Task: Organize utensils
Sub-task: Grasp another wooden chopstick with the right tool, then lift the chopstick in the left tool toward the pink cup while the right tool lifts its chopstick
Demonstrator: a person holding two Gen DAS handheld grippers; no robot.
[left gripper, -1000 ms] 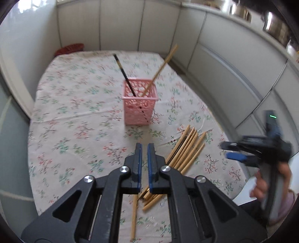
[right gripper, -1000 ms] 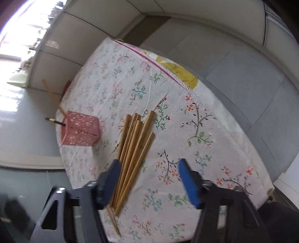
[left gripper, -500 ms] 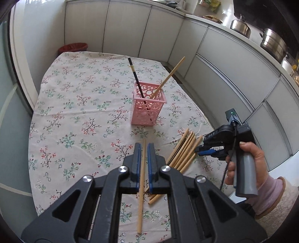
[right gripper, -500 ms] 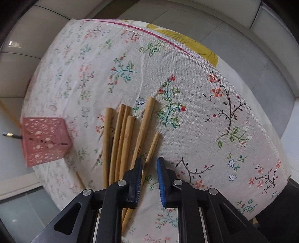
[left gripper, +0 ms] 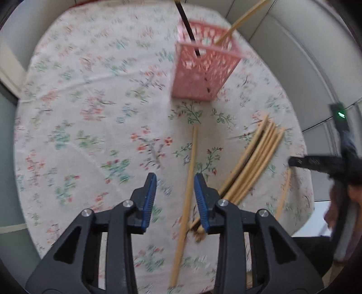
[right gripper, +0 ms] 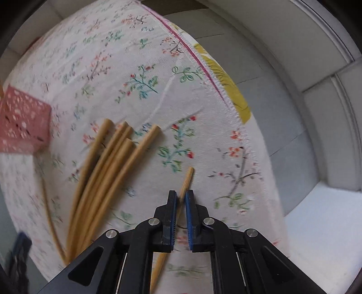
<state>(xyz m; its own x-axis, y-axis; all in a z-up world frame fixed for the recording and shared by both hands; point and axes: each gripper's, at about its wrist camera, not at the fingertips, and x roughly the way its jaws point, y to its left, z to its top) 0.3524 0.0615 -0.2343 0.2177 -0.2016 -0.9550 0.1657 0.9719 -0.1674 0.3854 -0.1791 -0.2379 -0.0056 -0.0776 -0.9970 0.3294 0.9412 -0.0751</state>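
A pink basket [left gripper: 202, 70] stands on the floral tablecloth, holding a black chopstick [left gripper: 186, 24] and a bamboo one [left gripper: 242, 21]. A pile of bamboo chopsticks [left gripper: 253, 160] lies right of centre; it also shows in the right wrist view [right gripper: 106, 171]. A single bamboo chopstick [left gripper: 189, 178] lies on the cloth near my left gripper [left gripper: 175, 181], which is open and empty. My right gripper [right gripper: 180, 195] is shut on one bamboo chopstick [right gripper: 186, 179], apart from the pile. The basket shows at the left edge [right gripper: 22, 126].
The tablecloth's hemmed edge [right gripper: 217, 88] runs close to the right of my right gripper, with grey floor beyond. White cabinets [left gripper: 294, 56] line the far side. The right gripper body [left gripper: 328, 162] shows at the left wrist view's right edge.
My left gripper has opened, released its chopstick onto the cloth, and moved closer to the table. My right gripper has closed on one chopstick and drawn it away from the pile.
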